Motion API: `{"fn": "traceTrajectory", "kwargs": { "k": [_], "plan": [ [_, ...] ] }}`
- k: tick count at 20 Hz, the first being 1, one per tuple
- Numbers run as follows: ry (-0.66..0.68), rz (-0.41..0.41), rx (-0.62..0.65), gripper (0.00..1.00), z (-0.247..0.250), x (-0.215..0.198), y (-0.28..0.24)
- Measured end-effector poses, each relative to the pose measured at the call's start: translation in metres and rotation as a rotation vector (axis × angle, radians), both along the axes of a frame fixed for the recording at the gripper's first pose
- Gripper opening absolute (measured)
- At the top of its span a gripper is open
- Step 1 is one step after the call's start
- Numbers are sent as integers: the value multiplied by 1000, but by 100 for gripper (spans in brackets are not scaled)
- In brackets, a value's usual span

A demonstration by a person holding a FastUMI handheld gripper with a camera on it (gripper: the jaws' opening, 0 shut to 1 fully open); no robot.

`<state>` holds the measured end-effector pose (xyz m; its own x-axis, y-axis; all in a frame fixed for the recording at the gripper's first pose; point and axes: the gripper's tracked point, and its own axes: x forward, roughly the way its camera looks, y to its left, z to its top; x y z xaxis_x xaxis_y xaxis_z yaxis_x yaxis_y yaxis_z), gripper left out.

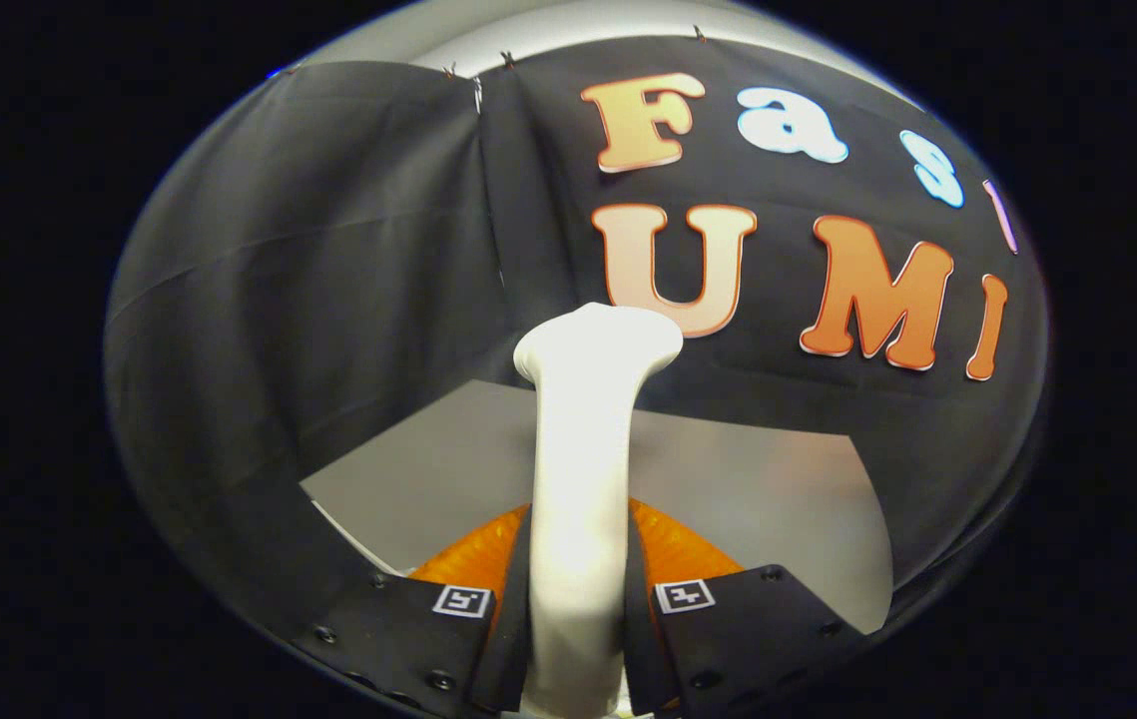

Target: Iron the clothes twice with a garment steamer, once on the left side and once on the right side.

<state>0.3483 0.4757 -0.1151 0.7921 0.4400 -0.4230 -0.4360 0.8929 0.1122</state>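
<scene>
The gripper point(578, 589) was closed on the white garment steamer point(583, 469), both fingers pressing its handle. The steamer head stood beyond the fingers, above the grey table point(768, 489)

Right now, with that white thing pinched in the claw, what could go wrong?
1. The gripper is shut on the garment steamer low on its handle, with the wider head far ahead of the fingers, so it might tilt or twist in the grip when swung.
2. No clothes are visible ahead, just the grey table and the booth wall, so aiming the head may be guesswork.
</scene>
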Motion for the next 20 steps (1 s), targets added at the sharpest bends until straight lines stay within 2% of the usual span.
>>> {"fn": "traceTrajectory", "kwargs": {
  "k": [4, 10, 15, 20],
  "plan": [
    [-109, 62, 7, 46, 35, -67, -9],
    [-274, 88, 88, 46, 107, -145, -43],
    [-369, 61, 145, 46, 152, -215, -102],
    [-445, -19, 139, 45, 183, -248, -190]
  ]
}}
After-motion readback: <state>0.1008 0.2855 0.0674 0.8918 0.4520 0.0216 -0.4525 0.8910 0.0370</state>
